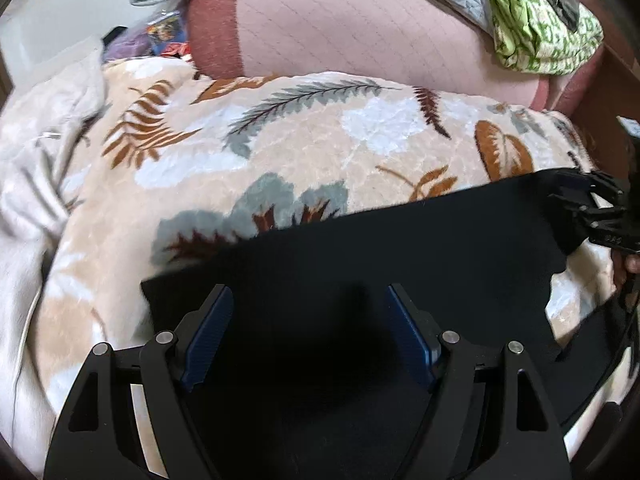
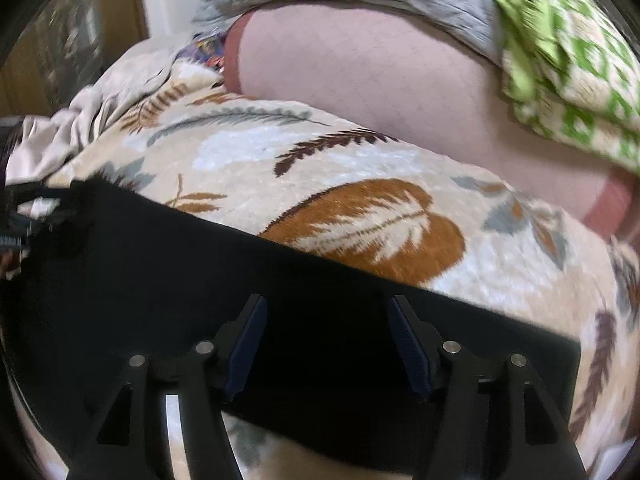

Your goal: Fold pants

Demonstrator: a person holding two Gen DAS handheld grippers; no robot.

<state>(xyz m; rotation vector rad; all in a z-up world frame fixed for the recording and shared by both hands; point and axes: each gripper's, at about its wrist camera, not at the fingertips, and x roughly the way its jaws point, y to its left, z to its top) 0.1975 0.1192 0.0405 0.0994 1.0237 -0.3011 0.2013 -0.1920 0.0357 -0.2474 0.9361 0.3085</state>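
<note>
Bedding fills both views: a leaf-print blanket (image 1: pixel 280 152) is spread across the middle, with a pink cushion (image 1: pixel 360 32) above it.

The left gripper (image 1: pixel 308 336) is seen at the bottom centre of its view with its blue pads (image 1: pixel 210 334) well apart and nothing pinched between them. The right gripper (image 2: pixel 326 346) is likewise held with its pads (image 2: pixel 246 344) apart and empty. The black pants (image 1: pixel 400 248) lie flat on the blanket beneath both, filling the lower half of each view, with a straight folded edge running across.

If the pads are closed too shallowly, only the top layer could be caught and the fold pulled askew. The plush blanket could be pinched with the cloth, and against such dark fabric the edges are easily misjudged.
</note>
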